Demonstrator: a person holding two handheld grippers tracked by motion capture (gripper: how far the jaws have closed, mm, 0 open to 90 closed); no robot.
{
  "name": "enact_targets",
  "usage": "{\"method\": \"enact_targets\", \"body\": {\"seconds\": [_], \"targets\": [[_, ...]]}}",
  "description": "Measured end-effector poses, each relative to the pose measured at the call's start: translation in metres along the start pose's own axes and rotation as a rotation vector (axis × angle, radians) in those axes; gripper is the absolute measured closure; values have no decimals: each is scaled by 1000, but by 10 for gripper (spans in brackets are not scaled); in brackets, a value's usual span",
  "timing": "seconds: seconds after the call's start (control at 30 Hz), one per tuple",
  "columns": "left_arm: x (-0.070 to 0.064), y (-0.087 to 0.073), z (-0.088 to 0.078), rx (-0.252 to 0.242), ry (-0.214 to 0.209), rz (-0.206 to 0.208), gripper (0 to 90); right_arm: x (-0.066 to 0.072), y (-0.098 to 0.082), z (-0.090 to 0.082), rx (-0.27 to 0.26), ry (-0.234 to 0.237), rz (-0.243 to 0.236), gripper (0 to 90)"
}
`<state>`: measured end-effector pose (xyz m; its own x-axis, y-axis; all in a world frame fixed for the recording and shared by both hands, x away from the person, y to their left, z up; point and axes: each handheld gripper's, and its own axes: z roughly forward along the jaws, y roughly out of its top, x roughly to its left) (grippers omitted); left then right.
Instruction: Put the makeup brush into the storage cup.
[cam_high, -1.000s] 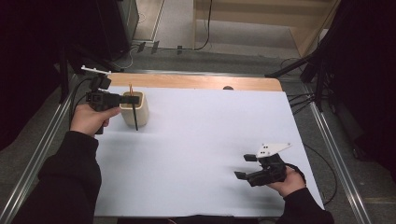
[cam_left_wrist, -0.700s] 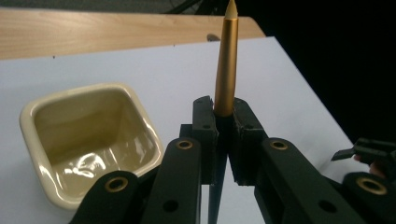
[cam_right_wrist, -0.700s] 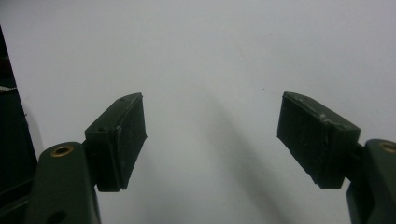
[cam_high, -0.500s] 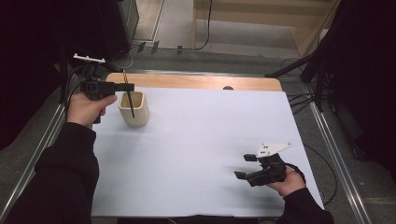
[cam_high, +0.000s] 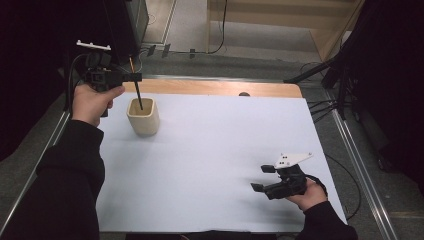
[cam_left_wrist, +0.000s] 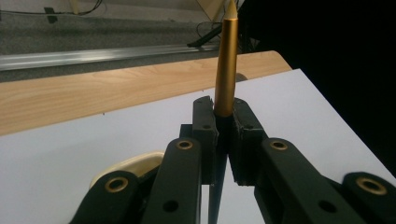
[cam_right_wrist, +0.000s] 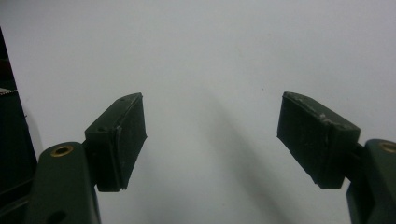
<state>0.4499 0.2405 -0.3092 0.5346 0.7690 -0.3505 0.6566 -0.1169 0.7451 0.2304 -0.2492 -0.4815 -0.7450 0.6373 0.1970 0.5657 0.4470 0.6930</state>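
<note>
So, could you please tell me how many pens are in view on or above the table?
1. A slim gold-and-black pen is clamped in the left gripper, its lower end inside the cream-coloured square cup. Others may lie hidden inside the cup.

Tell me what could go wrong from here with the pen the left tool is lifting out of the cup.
1. The pen still has its lower tip inside the cup; a sideways move now could catch the rim and tip the cup over.
2. The left tool pinches the pen at one narrow spot on its smooth barrel, so it might pivot or slip.
3. The right tool rests open far away, unable to steady the cup.
</note>
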Motion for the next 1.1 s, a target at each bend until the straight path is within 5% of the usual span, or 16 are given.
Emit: {"method": "enact_targets", "body": {"seconds": [0.53, 1.1], "targets": [[17, 0, 20, -39, 64, 9, 834, -1, 0, 1, 0, 1, 0, 247], [30, -18, 37, -30, 74, 7, 834, 0, 0, 0, 2, -2, 2, 247]]}}
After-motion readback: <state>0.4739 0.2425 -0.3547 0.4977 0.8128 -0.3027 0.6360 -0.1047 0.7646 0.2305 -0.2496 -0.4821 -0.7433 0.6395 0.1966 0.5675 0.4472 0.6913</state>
